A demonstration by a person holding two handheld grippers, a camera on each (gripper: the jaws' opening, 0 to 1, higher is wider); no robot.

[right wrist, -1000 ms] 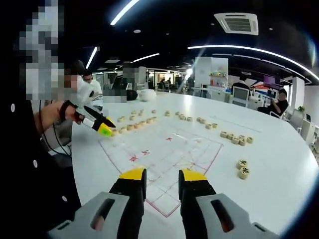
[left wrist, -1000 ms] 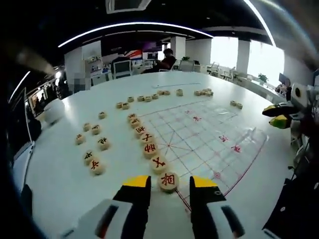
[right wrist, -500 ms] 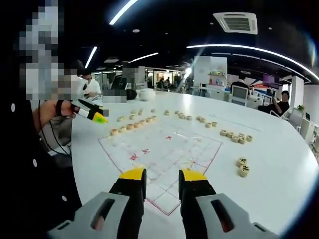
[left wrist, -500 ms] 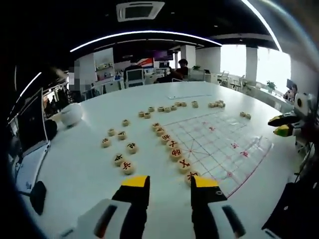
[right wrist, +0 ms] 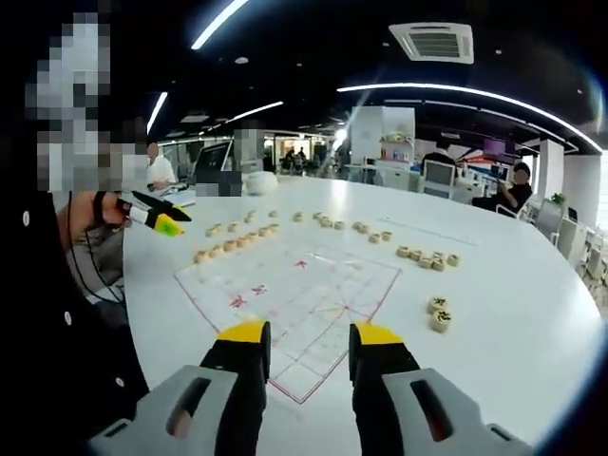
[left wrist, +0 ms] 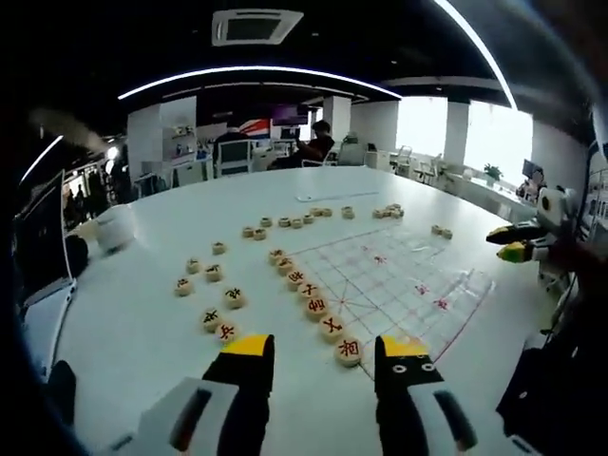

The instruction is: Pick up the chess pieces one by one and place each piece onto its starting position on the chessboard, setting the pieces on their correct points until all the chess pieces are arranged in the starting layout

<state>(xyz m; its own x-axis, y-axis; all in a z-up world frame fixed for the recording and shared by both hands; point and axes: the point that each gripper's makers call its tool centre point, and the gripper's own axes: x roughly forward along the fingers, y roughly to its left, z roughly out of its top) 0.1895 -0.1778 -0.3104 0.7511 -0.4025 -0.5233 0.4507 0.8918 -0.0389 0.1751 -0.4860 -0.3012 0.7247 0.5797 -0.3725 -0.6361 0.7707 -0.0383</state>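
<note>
The chessboard [left wrist: 399, 275], a clear sheet with red lines, lies on a white round table. A row of round wooden pieces [left wrist: 316, 307] runs along its near-left edge. The end piece [left wrist: 349, 351] lies on the table just ahead of my left gripper [left wrist: 326, 353], which is open and holds nothing. Several loose pieces [left wrist: 215, 296] lie left of that row, and more [left wrist: 296, 221] line the far edge. My right gripper [right wrist: 311, 337] hangs open and empty over the board's [right wrist: 294, 285] near corner, with two pieces [right wrist: 439, 313] to its right. The left gripper [right wrist: 157, 217] hovers apart from the row [right wrist: 233, 242].
A white rounded object [left wrist: 114, 226] and a laptop [left wrist: 38, 252] stand at the table's left side. The right gripper [left wrist: 518, 245] shows at the far right of the left gripper view. People sit at desks [right wrist: 518, 190] beyond the table. A person's dark clothing [right wrist: 57, 342] is close on the left.
The left gripper has drawn back and lifted off the row, leaving the end piece at the board's corner. Its jaws stand a little wider apart. The right gripper has barely shifted.
</note>
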